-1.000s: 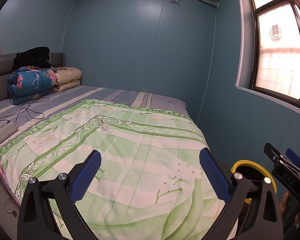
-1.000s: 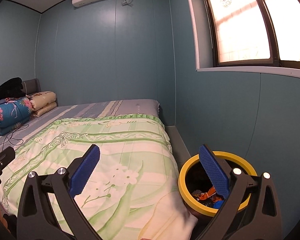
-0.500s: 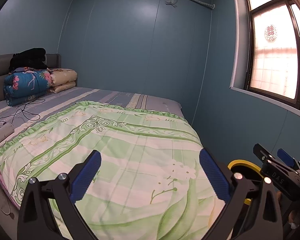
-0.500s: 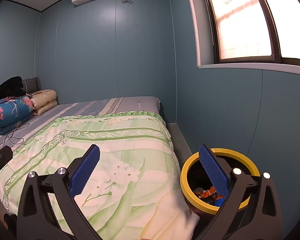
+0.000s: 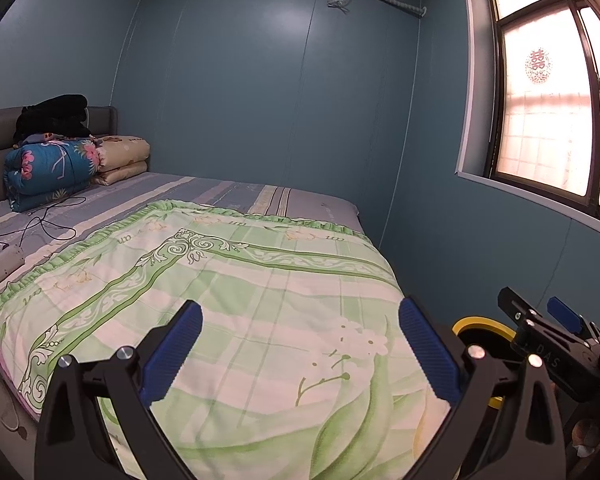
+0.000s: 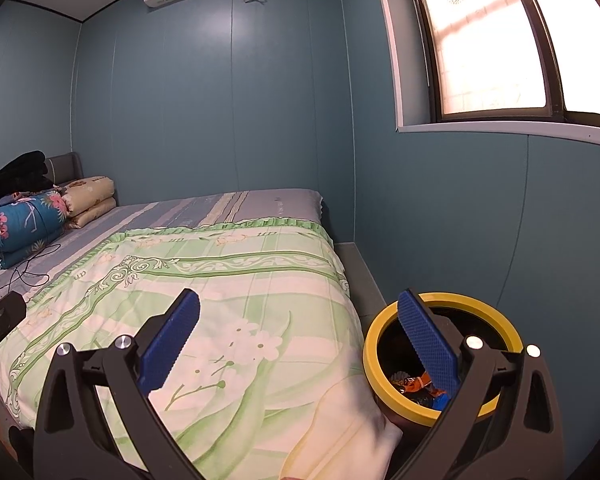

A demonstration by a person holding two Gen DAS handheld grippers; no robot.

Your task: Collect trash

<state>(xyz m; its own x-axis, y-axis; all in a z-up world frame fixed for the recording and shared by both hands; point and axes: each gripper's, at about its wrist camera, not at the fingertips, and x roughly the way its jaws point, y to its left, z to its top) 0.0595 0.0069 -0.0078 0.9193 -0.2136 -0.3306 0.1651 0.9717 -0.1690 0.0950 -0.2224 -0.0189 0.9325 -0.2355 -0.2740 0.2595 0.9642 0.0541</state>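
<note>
A yellow-rimmed trash bin stands on the floor beside the bed's near right corner, with orange and blue wrappers lying inside. In the left wrist view only part of the bin's rim shows. My right gripper is open and empty, its right pad over the bin's mouth. My left gripper hangs open and empty above the green floral quilt. The right gripper's body shows at the left view's right edge.
Folded quilts and dark clothes are stacked at the headboard. A cable and a white power strip lie on the striped sheet. A blue wall and a window close off the right side, with a narrow floor strip between.
Both views have shifted slightly, the left one tilting and drifting so the bed sits lower in frame. The grippers stayed open and empty.
</note>
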